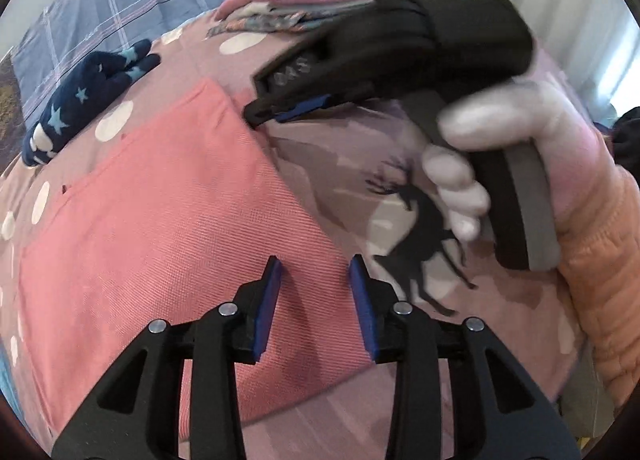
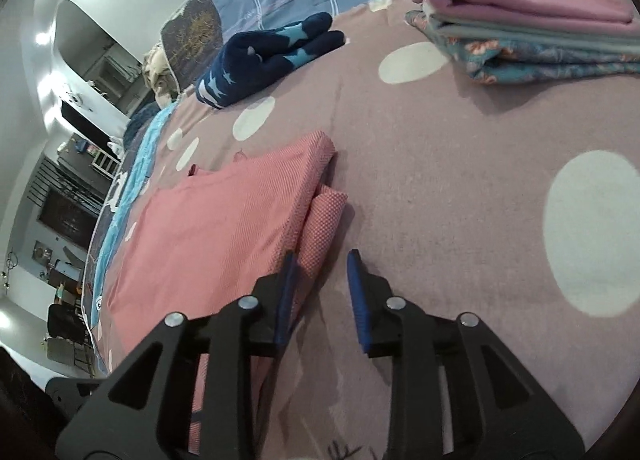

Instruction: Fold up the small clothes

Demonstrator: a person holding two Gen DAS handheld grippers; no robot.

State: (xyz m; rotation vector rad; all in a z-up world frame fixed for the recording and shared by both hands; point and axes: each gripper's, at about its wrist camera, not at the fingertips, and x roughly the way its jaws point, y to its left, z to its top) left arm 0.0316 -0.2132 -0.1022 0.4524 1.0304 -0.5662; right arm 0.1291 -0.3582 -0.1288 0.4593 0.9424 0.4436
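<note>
Blue-padded jaws of the left gripper stand partly apart with nothing between them, hanging over the pink garment, which lies flat on the spotted bedcover and fills the wrist view from 6 to 10 o'clock. At 2 o'clock the right gripper, held by a pale-gloved hand, points at the garment's far edge, probably just let go after a fold. A navy star-print piece lies at 10 o'clock and a folded stack at 12, likely finished work set aside.

From the right wrist, the right gripper shows its jaws partly spread and empty, straddling the pink garment's doubled edge at 6 o'clock; a small rolled part pokes out beneath. The folded stack sits at 1 o'clock.
</note>
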